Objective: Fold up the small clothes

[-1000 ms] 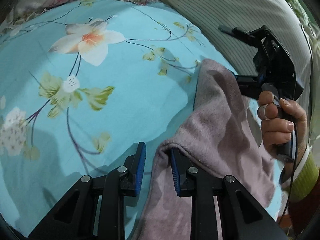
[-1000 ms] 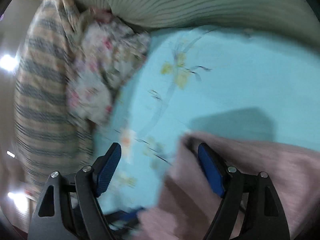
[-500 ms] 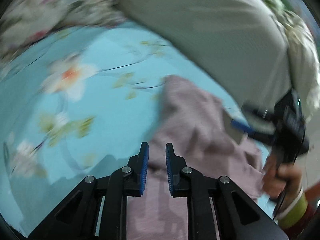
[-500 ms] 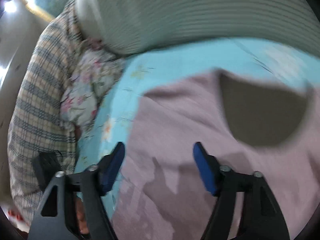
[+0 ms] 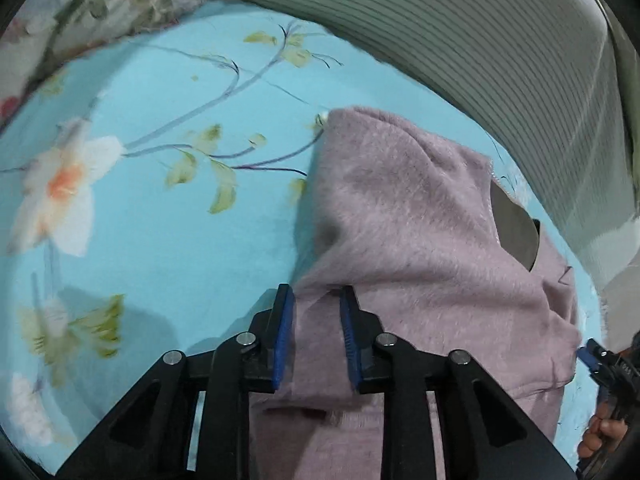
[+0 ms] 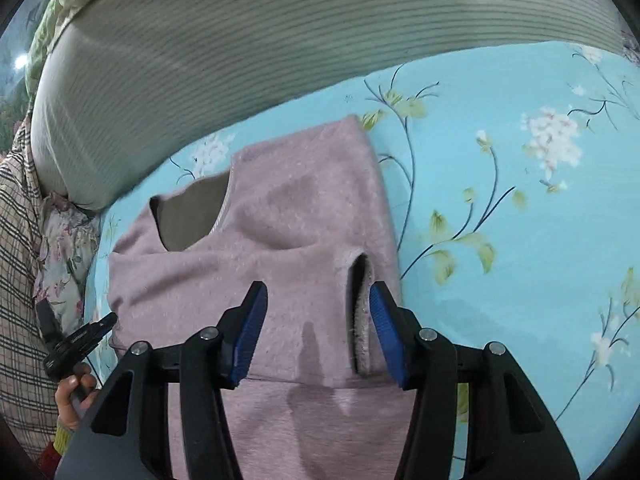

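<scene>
A small mauve fleece top [image 5: 404,216] lies on the turquoise floral bed sheet [image 5: 160,224], its grey-lined neck opening [image 6: 188,216] toward the pillow. My left gripper [image 5: 316,292] hovers low over the top's left edge. Its jaws are opening, with a ridge of the cloth between the blue pads, and they do not pinch it. My right gripper [image 6: 319,288] is above the other side of the top [image 6: 288,216]. Its jaws are closing, still wide apart, with flat cloth below them and a sleeve opening [image 6: 360,312] just inside the right pad.
A grey striped pillow [image 6: 248,40] runs along the far side of the sheet. Floral bedding [image 5: 88,4] and a plaid cloth [image 6: 20,240] lie at the edges. A hand [image 6: 74,396] holds the left gripper's handle at the lower left of the right wrist view.
My right gripper swept from the sheet's edge to above the top, and its jaws narrowed. My left gripper shifted along the top's edge; its jaws narrowed, then widened. The top now lies flatter.
</scene>
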`<move>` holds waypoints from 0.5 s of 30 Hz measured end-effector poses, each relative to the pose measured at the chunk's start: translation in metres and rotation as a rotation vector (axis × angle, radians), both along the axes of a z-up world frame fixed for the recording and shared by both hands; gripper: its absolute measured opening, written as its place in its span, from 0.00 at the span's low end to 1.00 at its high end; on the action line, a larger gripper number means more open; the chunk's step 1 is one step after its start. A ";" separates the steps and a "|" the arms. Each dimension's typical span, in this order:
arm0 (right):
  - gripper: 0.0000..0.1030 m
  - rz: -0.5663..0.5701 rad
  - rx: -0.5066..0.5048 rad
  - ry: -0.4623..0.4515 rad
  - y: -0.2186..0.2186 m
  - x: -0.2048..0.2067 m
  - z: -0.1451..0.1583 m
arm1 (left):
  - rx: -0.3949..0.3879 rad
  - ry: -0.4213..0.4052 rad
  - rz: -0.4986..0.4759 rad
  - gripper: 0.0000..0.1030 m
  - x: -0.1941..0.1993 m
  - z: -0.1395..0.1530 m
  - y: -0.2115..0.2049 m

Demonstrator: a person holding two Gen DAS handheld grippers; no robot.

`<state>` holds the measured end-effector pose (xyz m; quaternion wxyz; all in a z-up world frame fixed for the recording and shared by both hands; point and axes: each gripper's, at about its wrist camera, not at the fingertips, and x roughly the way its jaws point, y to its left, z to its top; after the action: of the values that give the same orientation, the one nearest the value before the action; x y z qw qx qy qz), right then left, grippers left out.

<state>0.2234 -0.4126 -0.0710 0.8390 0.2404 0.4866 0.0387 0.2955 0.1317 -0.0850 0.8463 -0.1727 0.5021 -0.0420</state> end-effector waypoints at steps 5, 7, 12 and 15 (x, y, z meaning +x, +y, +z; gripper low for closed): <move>0.53 0.057 -0.067 0.007 0.020 0.009 -0.008 | -0.023 -0.041 -0.081 0.24 -0.023 0.021 -0.020; 0.33 0.025 -0.121 0.042 0.017 0.013 -0.018 | 0.007 -0.024 -0.128 0.25 -0.026 0.017 -0.032; 0.03 -0.059 -0.071 -0.031 -0.007 0.010 -0.006 | 0.062 0.022 -0.153 0.24 -0.024 0.000 -0.044; 0.12 -0.127 -0.157 0.025 -0.015 0.008 -0.005 | 0.073 0.025 -0.159 0.23 -0.025 -0.001 -0.040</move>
<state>0.2313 -0.4276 -0.0760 0.8500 0.2045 0.4823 -0.0558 0.2705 0.0914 -0.0862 0.8398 -0.1019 0.5259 -0.0885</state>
